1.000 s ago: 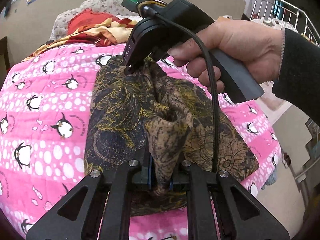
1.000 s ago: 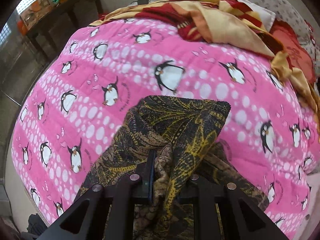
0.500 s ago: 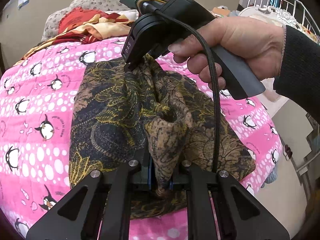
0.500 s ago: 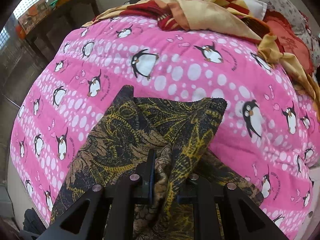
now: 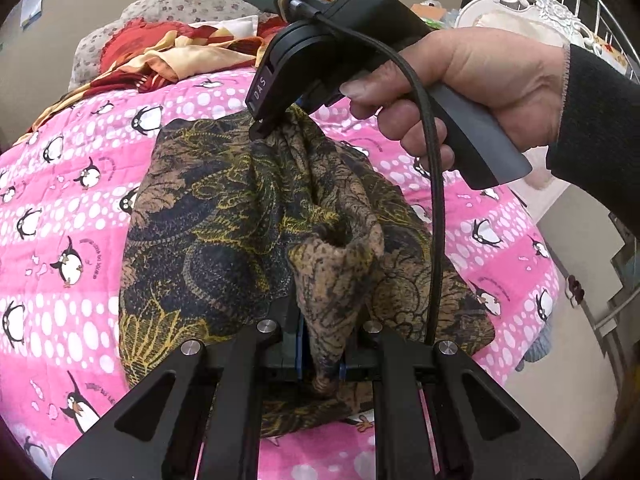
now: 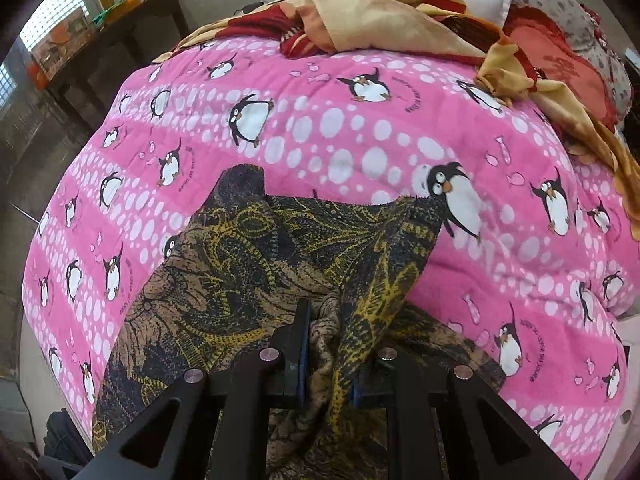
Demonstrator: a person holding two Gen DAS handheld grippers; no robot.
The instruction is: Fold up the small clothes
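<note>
Left wrist view: left hand-held gripper (image 5: 320,356) clenched on a bunched corner of the cloth (image 5: 224,224); right hand-held gripper (image 5: 266,130) pinches the far corner. Since a sec ago more cloth lies spread on the bed (image 5: 60,200) (fold being carried across, prob. mid-step).

Right wrist view: right hand-held gripper (image 6: 326,360) grasping cloth (image 6: 248,264); more of its far edge now shows on the bed (image 6: 360,140), w/ both corners lifted.
</note>
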